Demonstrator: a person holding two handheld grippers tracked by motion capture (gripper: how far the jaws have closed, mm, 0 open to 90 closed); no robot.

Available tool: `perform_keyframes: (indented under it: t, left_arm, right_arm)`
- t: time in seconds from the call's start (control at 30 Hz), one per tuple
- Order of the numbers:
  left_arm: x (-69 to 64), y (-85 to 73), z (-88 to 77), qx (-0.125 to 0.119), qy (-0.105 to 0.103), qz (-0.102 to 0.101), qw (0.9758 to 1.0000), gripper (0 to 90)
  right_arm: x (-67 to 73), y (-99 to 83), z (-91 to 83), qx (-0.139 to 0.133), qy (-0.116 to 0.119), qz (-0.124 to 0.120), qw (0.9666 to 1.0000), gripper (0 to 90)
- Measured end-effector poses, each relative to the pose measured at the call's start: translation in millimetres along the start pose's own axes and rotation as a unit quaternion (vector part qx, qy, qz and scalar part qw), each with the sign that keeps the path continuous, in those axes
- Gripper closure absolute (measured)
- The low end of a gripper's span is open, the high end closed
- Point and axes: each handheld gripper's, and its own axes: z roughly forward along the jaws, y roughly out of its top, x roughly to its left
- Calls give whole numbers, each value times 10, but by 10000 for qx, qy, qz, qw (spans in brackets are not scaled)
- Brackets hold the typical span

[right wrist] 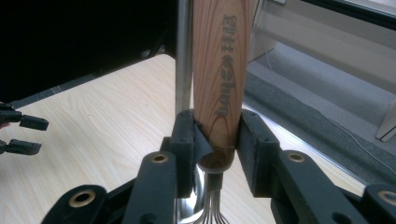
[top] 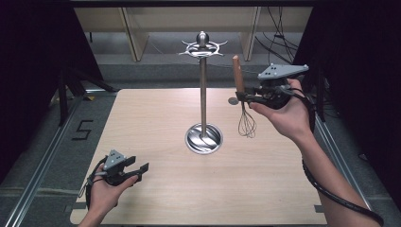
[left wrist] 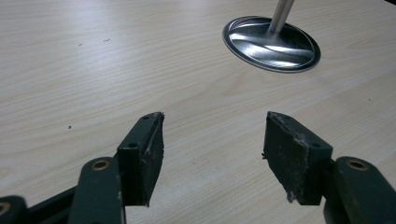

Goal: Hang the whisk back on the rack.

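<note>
**Whisk held up beside the stand, left jaws empty**

My right gripper (top: 241,97) is raised above the right side of the wooden table (top: 156,198), and its jaws are closed on the wooden handle (right wrist: 220,84) of a whisk (top: 242,101). I hold the whisk upright: the handle points up, and the wire loops (top: 247,125) hang below my jaws, clear of the tabletop. In the right gripper view both pads press the lower end of the handle, just above where the wires begin, and dark lettering runs along the wood.

The metal stand (top: 203,94) rises from its round, shiny base (left wrist: 272,43) near the middle of the table, with hooked arms (top: 202,48) spread at its top. The whisk hangs to the right of the pole, near it but apart.

My left gripper (top: 137,172) sits low over the near left part of the table. Its jaws are wide open with nothing between them, just bare wood, and they face the base of the stand.
</note>
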Motion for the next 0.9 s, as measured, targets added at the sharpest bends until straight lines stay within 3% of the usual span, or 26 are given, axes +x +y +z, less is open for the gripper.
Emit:
perform_keyframes:
  t: [0.07, 0.7, 0.73, 0.9]
  left_arm:
    - [-1, 1, 0, 1, -4, 5, 10000, 373]
    - [1, 2, -2, -4, -5, -8, 10000, 372]
    - [0, 2, -2, -6, -5, -8, 10000, 373]
    - [2, 2, -2, -4, -8, -9, 10000, 373]
  right_arm:
    - [3, 10, 15, -91, -65, -25, 9999, 700]
    - [3, 104, 34, -61, 4, 71, 10000, 699]
    - [4, 106, 49, -149, -42, 58, 9999, 700]
    - [-4, 136, 48, -65, -4, 10, 10000, 700]
